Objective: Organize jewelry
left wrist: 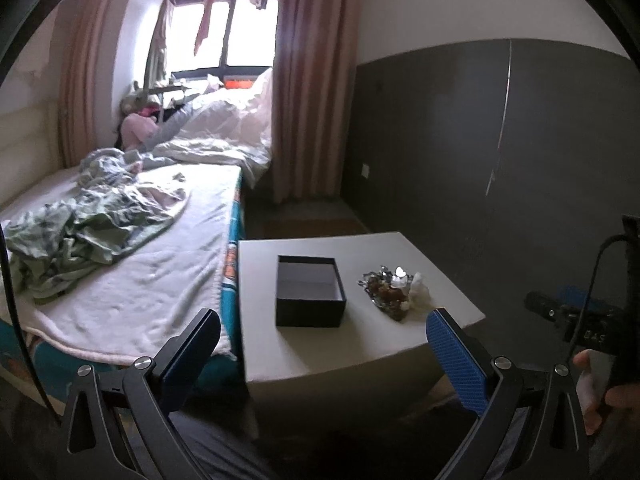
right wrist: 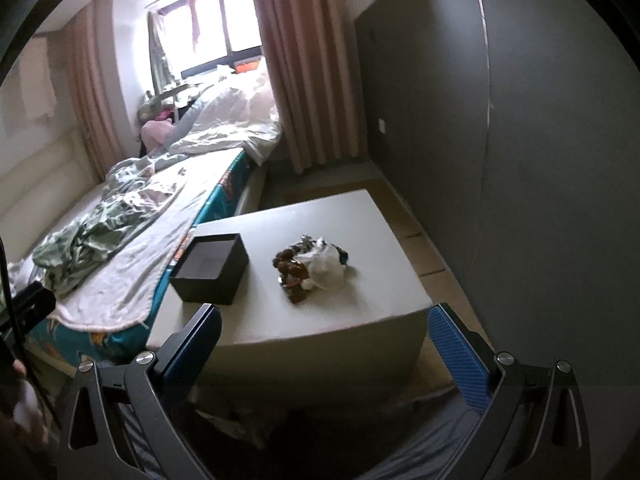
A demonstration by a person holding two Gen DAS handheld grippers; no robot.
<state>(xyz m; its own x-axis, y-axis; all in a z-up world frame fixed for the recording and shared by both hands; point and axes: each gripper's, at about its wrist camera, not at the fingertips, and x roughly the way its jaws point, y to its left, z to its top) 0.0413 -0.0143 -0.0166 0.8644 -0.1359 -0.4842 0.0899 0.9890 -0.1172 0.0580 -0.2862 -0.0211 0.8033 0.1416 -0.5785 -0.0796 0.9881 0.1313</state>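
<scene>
Nearest, left gripper point(left wrist: 322, 344) and right gripper point(right wrist: 324, 340) both wide, empty, short of table point(left wrist: 320, 360); then open black box point(left wrist: 310, 292), jewelry pile point(left wrist: 394, 290) just beside it; tangled, so likely snagging several pieces in one grab.

No legible text, label or number appears in either view.
</scene>
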